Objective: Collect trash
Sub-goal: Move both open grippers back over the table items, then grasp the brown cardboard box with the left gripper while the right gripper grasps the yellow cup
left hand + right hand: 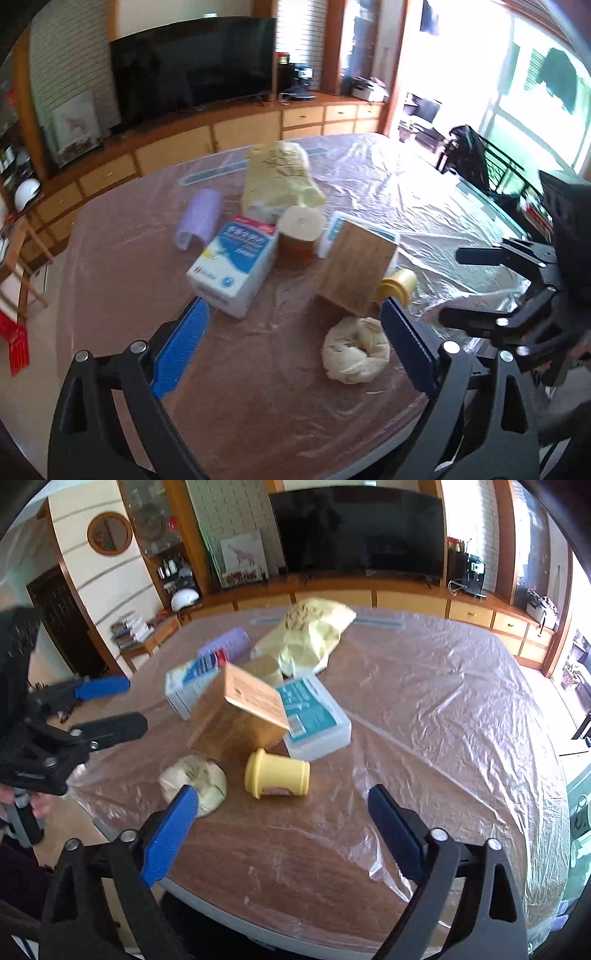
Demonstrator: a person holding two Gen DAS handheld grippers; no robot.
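Note:
Trash lies in a cluster on the plastic-covered table [258, 387]: a crumpled white wad [354, 350] [194, 781], a brown cardboard box [352, 262] [240, 720], a yellow cup on its side [277, 773] [397, 286], a white-and-blue carton [234, 258] [192, 686], a teal-labelled white box [314, 716], a lidded amber cup [299, 232], a purple tube [199, 218] and a yellow bag [280, 177] [310, 635]. My left gripper [291, 317] is open near the wad. My right gripper [280, 805] [461, 284] is open just before the yellow cup.
A TV [358, 528] stands on a long wooden cabinet [240, 129] behind the table. A dark chair [476, 162] stands at the table's right side. The near table edge [258, 934] is right below my grippers.

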